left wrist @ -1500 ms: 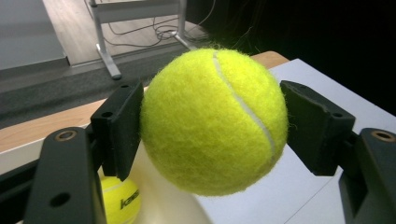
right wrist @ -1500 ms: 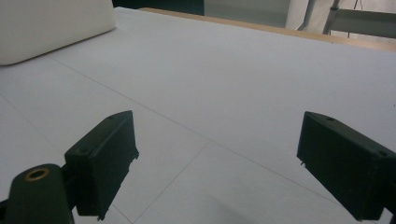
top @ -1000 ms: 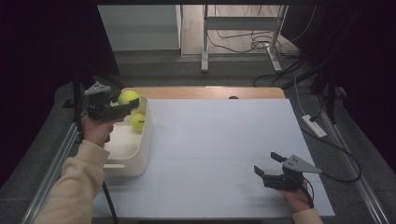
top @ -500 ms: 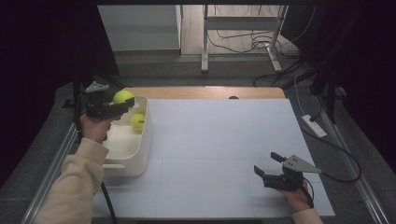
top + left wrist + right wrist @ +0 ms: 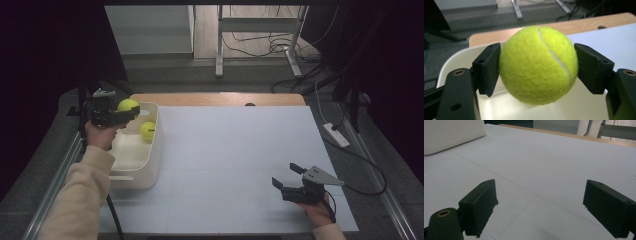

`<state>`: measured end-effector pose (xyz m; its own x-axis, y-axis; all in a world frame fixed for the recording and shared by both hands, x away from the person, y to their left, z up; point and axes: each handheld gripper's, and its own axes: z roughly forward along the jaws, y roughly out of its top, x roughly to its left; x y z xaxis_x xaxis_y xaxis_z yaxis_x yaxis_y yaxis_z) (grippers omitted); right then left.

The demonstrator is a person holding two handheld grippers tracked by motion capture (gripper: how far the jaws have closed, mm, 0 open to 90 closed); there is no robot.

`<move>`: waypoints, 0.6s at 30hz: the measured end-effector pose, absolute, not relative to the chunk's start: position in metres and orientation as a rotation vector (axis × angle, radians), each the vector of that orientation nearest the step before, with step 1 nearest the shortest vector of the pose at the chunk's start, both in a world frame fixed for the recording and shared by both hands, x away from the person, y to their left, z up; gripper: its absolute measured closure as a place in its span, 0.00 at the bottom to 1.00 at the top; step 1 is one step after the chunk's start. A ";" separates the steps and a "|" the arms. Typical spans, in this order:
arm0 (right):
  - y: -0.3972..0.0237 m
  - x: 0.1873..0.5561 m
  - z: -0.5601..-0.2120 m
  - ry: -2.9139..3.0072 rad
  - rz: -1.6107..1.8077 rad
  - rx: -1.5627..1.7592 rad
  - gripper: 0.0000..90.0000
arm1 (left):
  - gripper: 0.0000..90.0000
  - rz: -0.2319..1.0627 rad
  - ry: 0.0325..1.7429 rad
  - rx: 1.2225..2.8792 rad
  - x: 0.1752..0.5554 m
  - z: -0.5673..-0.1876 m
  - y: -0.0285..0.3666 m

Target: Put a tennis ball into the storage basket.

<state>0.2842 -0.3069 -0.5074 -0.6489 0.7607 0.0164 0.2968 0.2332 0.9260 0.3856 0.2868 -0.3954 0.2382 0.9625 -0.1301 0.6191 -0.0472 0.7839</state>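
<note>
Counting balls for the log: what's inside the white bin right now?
One tennis ball lies inside the white bin, against its right wall. A second ball is clamped in the left gripper above it. That gripper hides the far-left corner.

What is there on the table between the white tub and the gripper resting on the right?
Nothing: in the high view the stretch of white table between the white tub and the right gripper is bare.

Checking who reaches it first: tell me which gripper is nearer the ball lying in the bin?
Left. The left gripper hovers beside the ball in the bin; the right gripper is far across the table.
</note>
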 end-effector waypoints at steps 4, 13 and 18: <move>-0.307 0.284 -0.507 2.070 1.405 0.971 0.13 | 0.30 0.561 1.488 1.795 0.388 -0.400 0.288; -0.307 0.284 -0.507 2.069 1.403 0.969 0.13 | 0.30 0.561 1.522 1.802 0.390 -0.403 0.292; -0.307 0.284 -0.507 2.071 1.403 0.967 0.13 | 0.30 0.569 1.532 1.805 0.390 -0.405 0.294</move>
<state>0.2840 -0.3070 -0.5072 -0.6497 0.7600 0.0150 0.2962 0.2349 0.9258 0.3902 0.2938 -0.4049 0.2068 0.9729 -0.1037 0.6692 -0.0633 0.7404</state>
